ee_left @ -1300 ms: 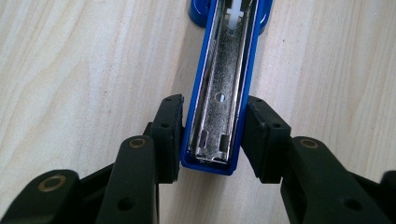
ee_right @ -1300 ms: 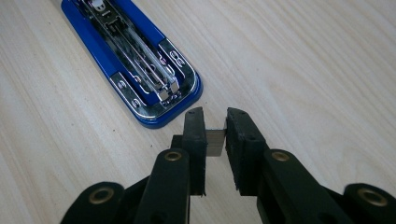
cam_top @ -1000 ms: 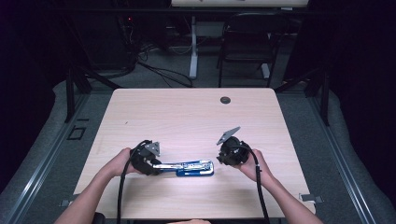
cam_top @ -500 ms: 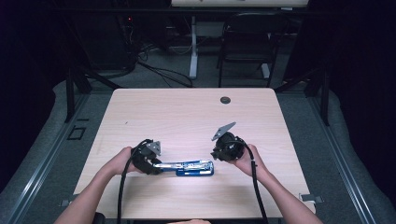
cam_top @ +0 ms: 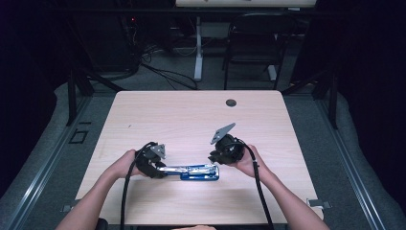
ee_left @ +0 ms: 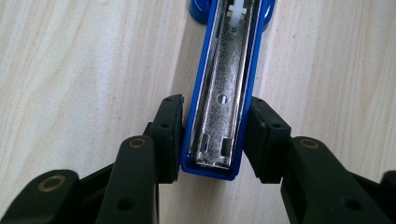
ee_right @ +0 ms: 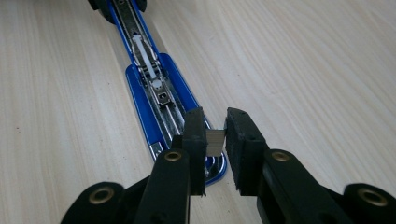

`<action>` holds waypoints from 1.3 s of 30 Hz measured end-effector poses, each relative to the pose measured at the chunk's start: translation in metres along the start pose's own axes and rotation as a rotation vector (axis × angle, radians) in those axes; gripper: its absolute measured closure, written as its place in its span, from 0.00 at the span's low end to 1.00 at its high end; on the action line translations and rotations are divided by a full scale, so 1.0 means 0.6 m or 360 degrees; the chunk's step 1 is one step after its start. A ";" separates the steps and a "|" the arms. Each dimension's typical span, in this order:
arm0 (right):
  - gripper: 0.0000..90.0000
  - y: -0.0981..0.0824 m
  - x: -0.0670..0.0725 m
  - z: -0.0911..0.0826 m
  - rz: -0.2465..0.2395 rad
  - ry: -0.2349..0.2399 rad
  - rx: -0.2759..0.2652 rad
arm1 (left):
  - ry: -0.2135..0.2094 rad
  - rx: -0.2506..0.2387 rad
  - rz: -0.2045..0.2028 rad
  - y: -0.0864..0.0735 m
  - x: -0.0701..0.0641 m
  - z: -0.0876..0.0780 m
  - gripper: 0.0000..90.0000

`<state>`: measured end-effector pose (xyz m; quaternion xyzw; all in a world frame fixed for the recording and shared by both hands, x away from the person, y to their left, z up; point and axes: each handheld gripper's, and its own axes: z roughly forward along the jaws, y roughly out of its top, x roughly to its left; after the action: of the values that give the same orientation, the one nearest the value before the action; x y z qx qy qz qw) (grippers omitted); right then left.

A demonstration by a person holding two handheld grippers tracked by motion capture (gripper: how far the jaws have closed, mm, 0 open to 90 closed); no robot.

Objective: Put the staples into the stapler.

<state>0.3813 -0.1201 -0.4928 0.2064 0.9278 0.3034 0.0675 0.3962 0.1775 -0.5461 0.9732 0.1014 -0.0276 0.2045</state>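
The blue stapler [cam_top: 191, 171] lies opened flat near the front edge of the table [cam_top: 191, 115], its metal channel bare. The left gripper [ee_left: 212, 135] clamps its one end. The right gripper [ee_right: 215, 140] pinches a small strip of staples [ee_right: 215, 141] above the other end; loading seems the step in hand. Next, the strip must be aligned with the channel.

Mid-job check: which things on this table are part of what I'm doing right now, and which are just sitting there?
In the job:
- blue stapler, lying opened out flat, clamped at one end by the left gripper
- strip of staples, pinched in the right gripper over the stapler's other end

Just there:
- round dark grommet near the table's far edge
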 end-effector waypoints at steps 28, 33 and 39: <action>0.87 -0.005 0.004 0.025 -0.0122 0.0164 0.0050 | -0.0012 -0.0008 -0.0024 -0.001 0.003 0.003 0.67; 0.87 -0.005 0.006 0.025 -0.0149 0.0173 0.0057 | -0.0013 -0.0007 -0.0026 -0.001 0.002 0.004 0.67; 0.87 -0.007 0.004 0.024 -0.0166 0.0167 0.0067 | -0.0022 -0.0001 -0.0031 -0.001 0.003 0.004 0.67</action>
<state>0.3811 -0.1142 -0.5069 0.1430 0.9457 0.2902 0.0303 0.3977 0.1772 -0.5487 0.9719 0.1095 -0.0363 0.2053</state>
